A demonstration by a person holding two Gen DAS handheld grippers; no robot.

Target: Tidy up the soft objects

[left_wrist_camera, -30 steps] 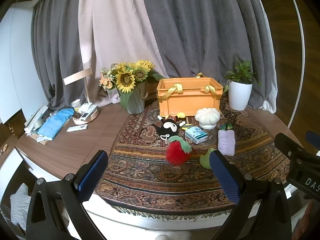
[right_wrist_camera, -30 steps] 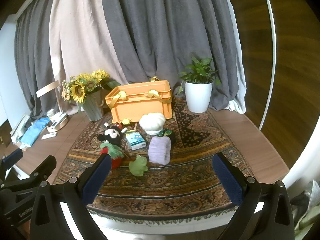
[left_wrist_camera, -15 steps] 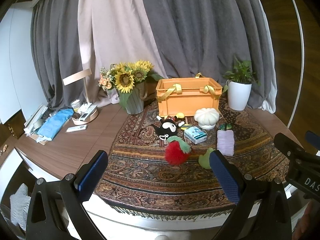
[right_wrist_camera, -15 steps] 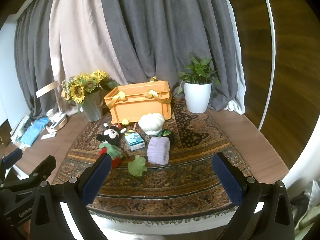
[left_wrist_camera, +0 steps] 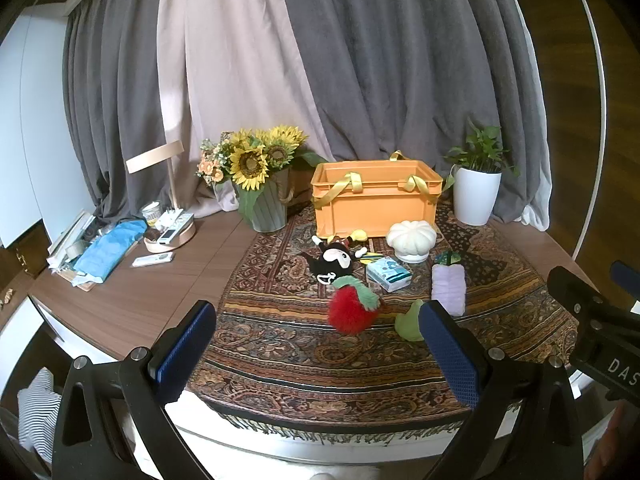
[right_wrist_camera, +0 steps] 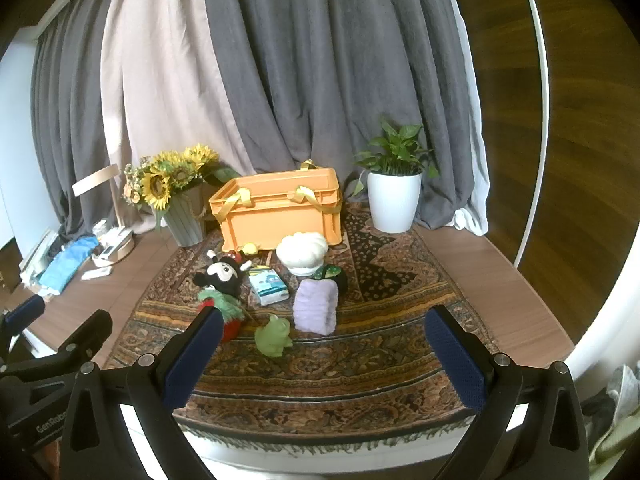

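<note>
Left wrist view showed the left tongs (left_wrist_camera: 316, 344) wide apart with nothing between them, held low over the near edge of the rug (left_wrist_camera: 280, 360). On the far left of the wooden table (left_wrist_camera: 128, 300) lay a blue cloth (left_wrist_camera: 110, 248) and a white remote (left_wrist_camera: 153, 259). Next came a pot of sunflowers (left_wrist_camera: 260, 184). An orange box (left_wrist_camera: 376, 200) stood at the back of the rug. In front of it lay the soft toys: a black and white plush (left_wrist_camera: 334, 262), then a red fuzzy apple (left_wrist_camera: 348, 312), a small blue and white box (left_wrist_camera: 389, 275), a white pumpkin (left_wrist_camera: 410, 238), a green toy (left_wrist_camera: 408, 320) and a purple fuzzy roll (left_wrist_camera: 448, 288). The red apple sat just past the gap of the left tongs, and the green toy was partly hidden behind the tongs' right finger (left_wrist_camera: 448, 356). A white plant pot (left_wrist_camera: 476, 196) stood at the right.

Right wrist view showed the right tongs (right_wrist_camera: 324, 356) also wide apart and holding nothing. Its left finger (right_wrist_camera: 192, 360) covered part of the red apple (right_wrist_camera: 230, 328). The green toy (right_wrist_camera: 274, 336) and the purple roll (right_wrist_camera: 316, 306) lay just beyond the gap, near the middle. The orange box (right_wrist_camera: 280, 216) was well behind them.
</note>
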